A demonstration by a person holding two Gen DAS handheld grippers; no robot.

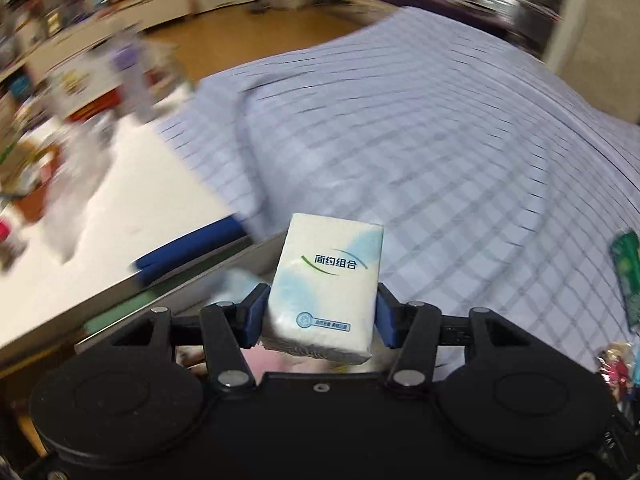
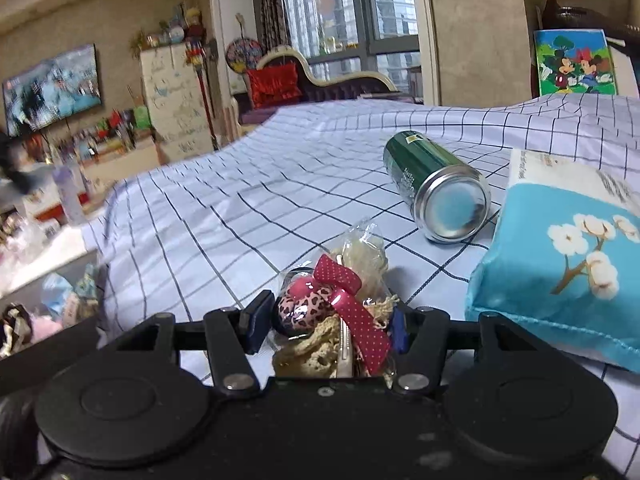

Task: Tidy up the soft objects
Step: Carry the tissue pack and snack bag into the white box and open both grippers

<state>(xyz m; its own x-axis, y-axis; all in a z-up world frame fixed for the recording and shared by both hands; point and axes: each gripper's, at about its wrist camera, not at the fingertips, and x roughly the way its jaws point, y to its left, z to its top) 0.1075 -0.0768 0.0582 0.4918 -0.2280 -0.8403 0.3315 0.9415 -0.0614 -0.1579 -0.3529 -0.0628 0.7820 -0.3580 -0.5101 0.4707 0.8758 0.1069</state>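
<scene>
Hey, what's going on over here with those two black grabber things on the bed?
A person is tidying soft things off a bed with a handheld gripper in each hand. The left gripper holds a small white-and-blue tissue pack between its fingers, above the checked bedsheet near its edge. The right gripper holds a clear plastic bag of hair accessories with a red dotted bow. A green metal can on its side and a large blue flowered tissue pack lie on the sheet.
</scene>
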